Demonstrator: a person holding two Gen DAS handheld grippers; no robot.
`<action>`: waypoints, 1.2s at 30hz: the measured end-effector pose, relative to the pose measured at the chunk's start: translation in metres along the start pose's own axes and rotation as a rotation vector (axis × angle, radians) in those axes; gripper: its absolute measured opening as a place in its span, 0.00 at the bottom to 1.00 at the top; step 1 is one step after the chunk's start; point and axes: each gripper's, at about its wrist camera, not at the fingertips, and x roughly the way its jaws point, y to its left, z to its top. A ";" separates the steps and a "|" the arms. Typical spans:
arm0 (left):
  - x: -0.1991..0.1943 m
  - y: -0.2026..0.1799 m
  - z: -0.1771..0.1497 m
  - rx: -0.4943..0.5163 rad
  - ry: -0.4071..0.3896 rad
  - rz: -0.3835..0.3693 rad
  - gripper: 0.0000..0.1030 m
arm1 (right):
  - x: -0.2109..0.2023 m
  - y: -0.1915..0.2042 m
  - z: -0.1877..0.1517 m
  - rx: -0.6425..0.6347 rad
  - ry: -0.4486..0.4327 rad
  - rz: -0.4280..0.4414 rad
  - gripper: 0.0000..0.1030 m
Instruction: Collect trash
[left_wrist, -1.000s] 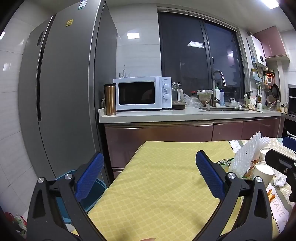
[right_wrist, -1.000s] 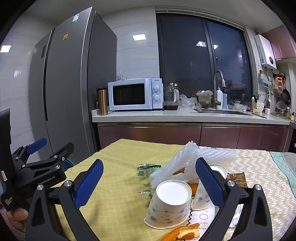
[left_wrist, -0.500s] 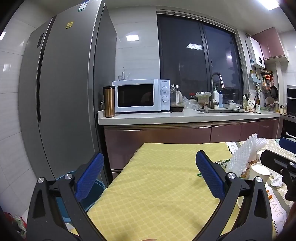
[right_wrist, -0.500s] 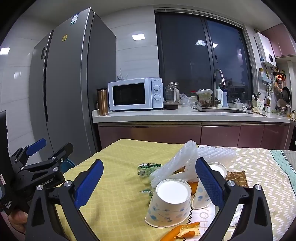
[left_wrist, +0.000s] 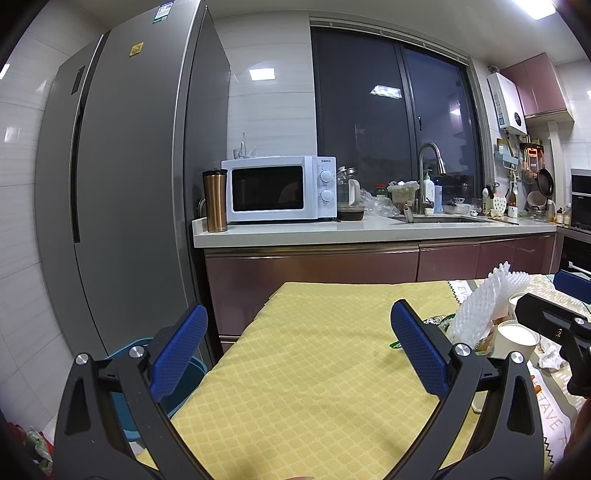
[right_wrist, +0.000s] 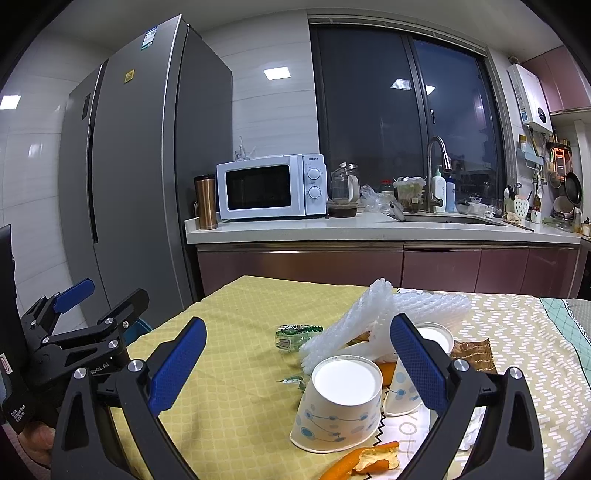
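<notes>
Both sets of jaws stand wide apart and hold nothing. Left gripper (left_wrist: 297, 345) hangs over the bare near-left part of the yellow tablecloth (left_wrist: 314, 369), with a blue bin (left_wrist: 177, 373) below the table's left edge. Right gripper (right_wrist: 297, 363) faces the trash heap: an overturned paper cup (right_wrist: 340, 402) between its fingers, a second cup (right_wrist: 406, 391) just right, white foam netting (right_wrist: 354, 325) behind, orange peel (right_wrist: 364, 459) nearest, a green wrapper (right_wrist: 293, 336) to the left.

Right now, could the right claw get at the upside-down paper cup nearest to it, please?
Probably yes. The right claw is open with the upside-down paper cup standing just ahead between its fingers, nothing in front of it. The orange peel and foam netting lie close beside it and might get nudged.
</notes>
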 end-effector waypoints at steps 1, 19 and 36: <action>0.000 0.000 0.000 0.002 -0.001 0.001 0.95 | 0.000 0.000 0.000 0.000 0.001 0.001 0.94; 0.001 -0.003 -0.001 0.002 0.001 -0.006 0.95 | 0.002 -0.001 0.000 -0.003 0.002 0.010 0.94; 0.006 -0.011 -0.005 0.006 0.018 -0.032 0.95 | 0.004 -0.002 0.001 -0.003 0.014 0.026 0.94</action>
